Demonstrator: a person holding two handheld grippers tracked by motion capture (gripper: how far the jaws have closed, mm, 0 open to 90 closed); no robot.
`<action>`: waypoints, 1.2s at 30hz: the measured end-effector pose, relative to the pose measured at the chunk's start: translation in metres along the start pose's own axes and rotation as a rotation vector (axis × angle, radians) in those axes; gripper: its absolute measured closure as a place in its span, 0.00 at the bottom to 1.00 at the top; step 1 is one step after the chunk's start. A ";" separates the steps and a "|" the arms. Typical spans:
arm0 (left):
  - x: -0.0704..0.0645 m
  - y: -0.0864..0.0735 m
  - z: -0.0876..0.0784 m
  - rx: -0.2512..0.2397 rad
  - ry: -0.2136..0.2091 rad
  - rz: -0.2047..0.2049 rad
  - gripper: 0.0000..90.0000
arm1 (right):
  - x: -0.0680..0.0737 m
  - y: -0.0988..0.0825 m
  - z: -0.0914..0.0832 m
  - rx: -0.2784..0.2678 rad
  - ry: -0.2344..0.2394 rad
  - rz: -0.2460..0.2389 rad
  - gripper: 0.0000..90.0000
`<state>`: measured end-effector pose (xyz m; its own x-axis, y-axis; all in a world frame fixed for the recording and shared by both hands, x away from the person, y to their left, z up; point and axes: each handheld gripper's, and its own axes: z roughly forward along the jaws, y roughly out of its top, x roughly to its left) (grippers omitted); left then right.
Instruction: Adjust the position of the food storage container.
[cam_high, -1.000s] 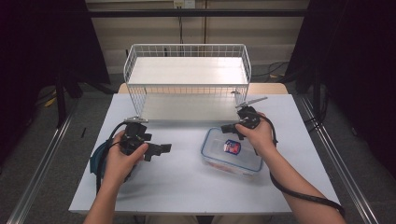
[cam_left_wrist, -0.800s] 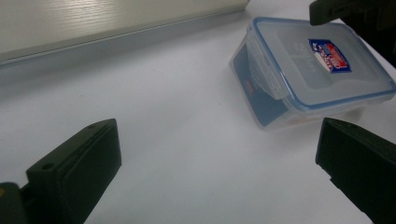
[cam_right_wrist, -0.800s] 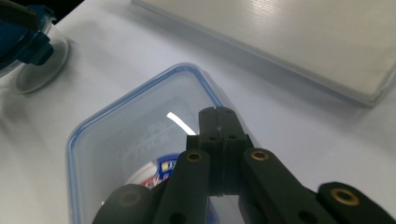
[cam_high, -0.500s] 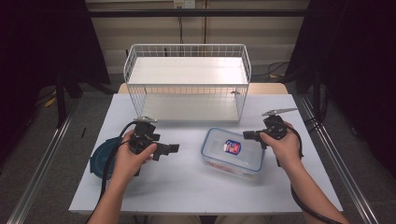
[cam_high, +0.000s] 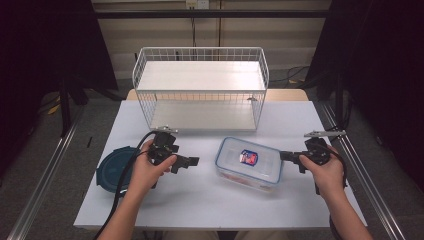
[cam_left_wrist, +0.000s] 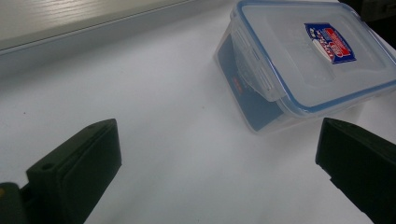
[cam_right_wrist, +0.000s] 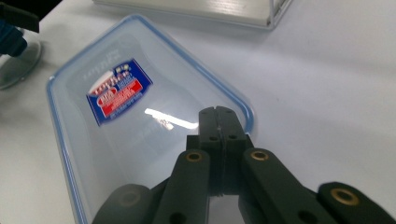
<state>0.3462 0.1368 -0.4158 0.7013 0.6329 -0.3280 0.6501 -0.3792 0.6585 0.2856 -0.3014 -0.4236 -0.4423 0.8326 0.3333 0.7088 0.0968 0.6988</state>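
Approach step judged, at clear lidded box (cam_high: 250, 162), frame centre.
Left gripper (cam_high: 192, 161) wide open, empty.
Right gripper (cam_high: 284, 155) fully closed, empty, tips over lid corner.
Next: probably pressing lid or latch.

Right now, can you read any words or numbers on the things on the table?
Red and blue sticker on the clear food container's lid: it has print, too blurred to read.
Label inside the container: too small to read.
No other writing that can be read.
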 end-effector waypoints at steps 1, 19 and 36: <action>-0.001 0.000 0.001 -0.001 0.001 -0.005 0.00 | -0.001 -0.002 -0.002 -0.006 0.007 0.009 1.00; -0.001 -0.001 0.001 0.012 0.004 0.008 0.00 | -0.003 -0.023 -0.006 0.067 -0.036 0.018 1.00; 0.002 -0.001 0.000 0.020 0.024 0.005 0.00 | -0.001 -0.020 0.020 0.087 -0.043 0.015 1.00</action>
<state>0.3468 0.1383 -0.4167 0.6973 0.6471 -0.3084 0.6528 -0.3954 0.6462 0.2824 -0.2936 -0.4505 -0.4088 0.8569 0.3141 0.7610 0.1301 0.6356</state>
